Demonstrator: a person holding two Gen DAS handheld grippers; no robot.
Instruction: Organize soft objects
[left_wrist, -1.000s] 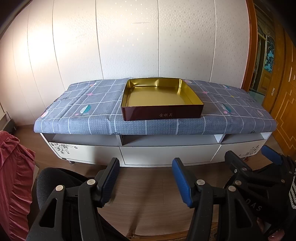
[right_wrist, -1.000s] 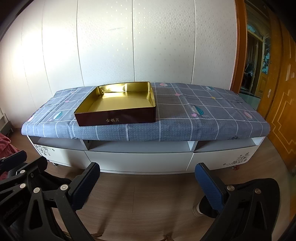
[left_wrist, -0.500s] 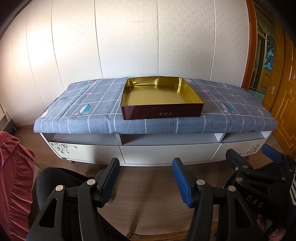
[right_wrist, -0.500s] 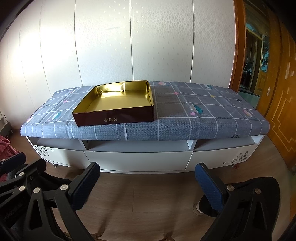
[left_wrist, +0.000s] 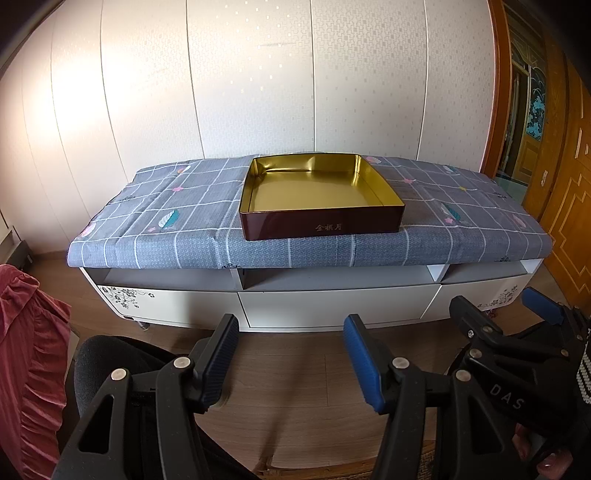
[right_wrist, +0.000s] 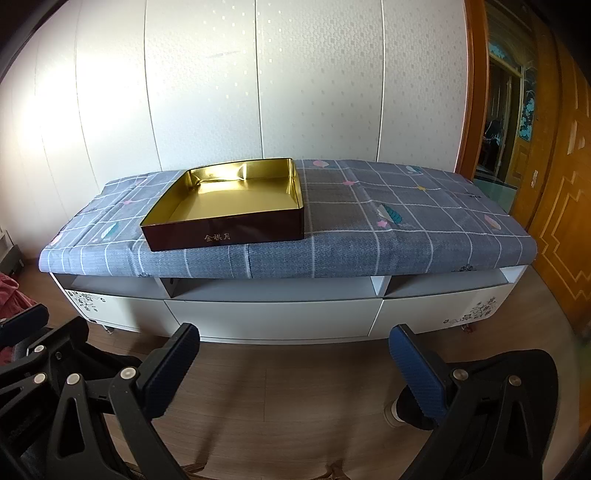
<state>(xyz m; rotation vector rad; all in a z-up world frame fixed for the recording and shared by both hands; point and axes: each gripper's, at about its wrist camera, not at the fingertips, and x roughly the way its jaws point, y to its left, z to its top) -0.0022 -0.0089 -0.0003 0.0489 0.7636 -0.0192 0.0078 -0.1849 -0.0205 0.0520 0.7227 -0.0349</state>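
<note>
Nearest of all, the left gripper (left_wrist: 291, 360) hangs over the wooden floor (left_wrist: 295, 384) with its jaws apart and nothing between them. The right gripper (right_wrist: 295, 373) sits just to its right, also over bare floor, its jaws spread wider and likewise empty. In the left wrist view the right gripper's black frame shows at the lower right edge with a fingertip of the person's hand (left_wrist: 550, 461) under it. To the left of the left gripper is a pink ruffled cloth (left_wrist: 29, 354), close by and partly cut off by the edge of the view, and a dark rounded shape that I cannot identify.

Ahead of both grippers, beyond the floor, stands a low white cabinet (right_wrist: 273, 317) with open shelves and flower prints on its end panels. A grey checked cover (right_wrist: 369, 229) lies over its top. On the cover rests an open box (left_wrist: 321, 221), dark red outside and gold inside, empty, straight ahead of the left gripper and ahead and to the left of the right one. Behind it is a white panelled wall (right_wrist: 295, 92), with a wooden door (right_wrist: 569, 184) far to the right.
</note>
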